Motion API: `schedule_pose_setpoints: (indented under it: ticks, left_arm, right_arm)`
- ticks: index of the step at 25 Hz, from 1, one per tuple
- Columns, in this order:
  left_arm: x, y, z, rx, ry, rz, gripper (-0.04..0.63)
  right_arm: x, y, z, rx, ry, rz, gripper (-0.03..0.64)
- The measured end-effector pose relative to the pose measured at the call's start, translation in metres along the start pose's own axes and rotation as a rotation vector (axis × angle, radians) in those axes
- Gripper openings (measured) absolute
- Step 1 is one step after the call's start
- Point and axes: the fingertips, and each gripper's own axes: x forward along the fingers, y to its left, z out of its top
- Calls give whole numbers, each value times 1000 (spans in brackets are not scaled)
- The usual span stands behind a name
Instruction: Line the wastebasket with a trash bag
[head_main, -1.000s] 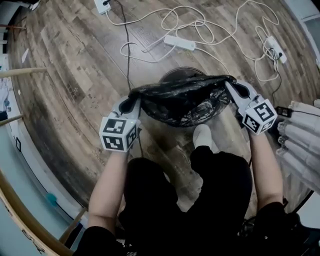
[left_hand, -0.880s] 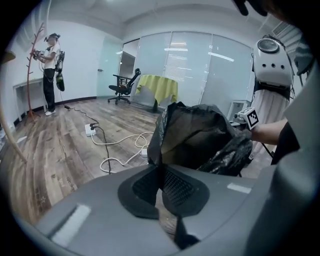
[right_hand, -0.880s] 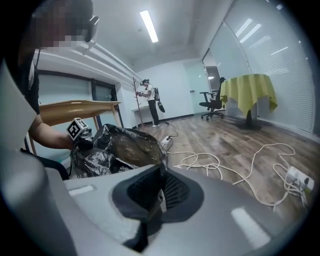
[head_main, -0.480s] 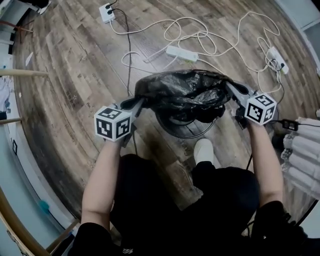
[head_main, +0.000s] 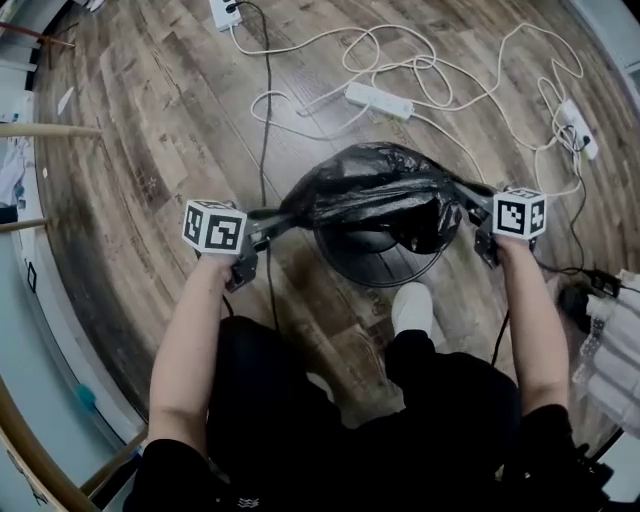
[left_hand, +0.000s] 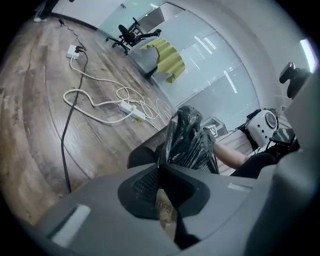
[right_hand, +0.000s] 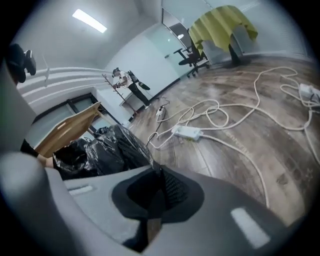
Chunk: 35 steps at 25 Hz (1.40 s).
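A black trash bag (head_main: 375, 195) is stretched sideways between my two grippers, over the round black wastebasket (head_main: 372, 272) on the wooden floor. My left gripper (head_main: 270, 217) is shut on the bag's left edge, beside the basket's left rim. My right gripper (head_main: 472, 198) is shut on the bag's right edge at the right rim. In the left gripper view the crumpled bag (left_hand: 189, 140) rises from the closed left gripper (left_hand: 162, 166), with the basket's mesh wall (left_hand: 144, 151) behind. In the right gripper view the bag (right_hand: 102, 147) bunches left of the closed right gripper (right_hand: 156, 169).
White power strips (head_main: 378, 99) with looping white cables and a black cable (head_main: 265, 120) lie on the floor beyond the basket. The person's white shoe (head_main: 412, 305) is just in front of it. A white padded item (head_main: 612, 350) is at right, wooden legs (head_main: 45, 130) at left.
Both grippers have come down with the bag and rolled; the bag's mouth has dropped from above the basket to its rim level and is pulled wider.
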Motion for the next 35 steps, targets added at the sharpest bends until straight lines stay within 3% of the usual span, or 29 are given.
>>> schedule_pose_setpoints:
  ticks: [3,4,7,9,11,13,16,19,22,26,32,35]
  left_arm:
    - [1,6,-1,17,-50,-10,8]
    - [0,6,3,72,-76,6,8]
    - [-9,-1,14,347,-136,107,8]
    - [-20,-12,15,464,-158,128,43]
    - [-34,-23,14,504,-176,108,138]
    - [-51,-30,14,524,-201,94,207]
    - [-77,-44,19,539,-255,76,222]
    - [-97,-63,28,562,-306,71,222]
    - [-94,-88,37,684,-309,101,222]
    - [-61,-123,49,865,-247,118,249]
    - [-18,-138,69,928,-241,81,255]
    - [0,-136,75,922,-232,75,242]
  right_arm:
    - [4,9,-13,22,-12,58,2]
    - [3,15,-10,-25,-41,66,2]
    - [-17,34,7,-211,-182,53,2]
    - [-39,46,24,-252,-288,54,5]
    - [-60,55,37,-244,-359,67,126]
    - [-78,59,44,-227,-389,74,183]
    - [-102,58,49,-178,-427,97,192]
    - [-111,62,48,-88,-443,175,192]
    - [-99,74,42,-138,-388,181,192]
    - [-92,89,41,-211,-360,144,192]
    - [-98,102,51,-229,-392,149,192]
    - [-101,104,53,-239,-399,157,192]
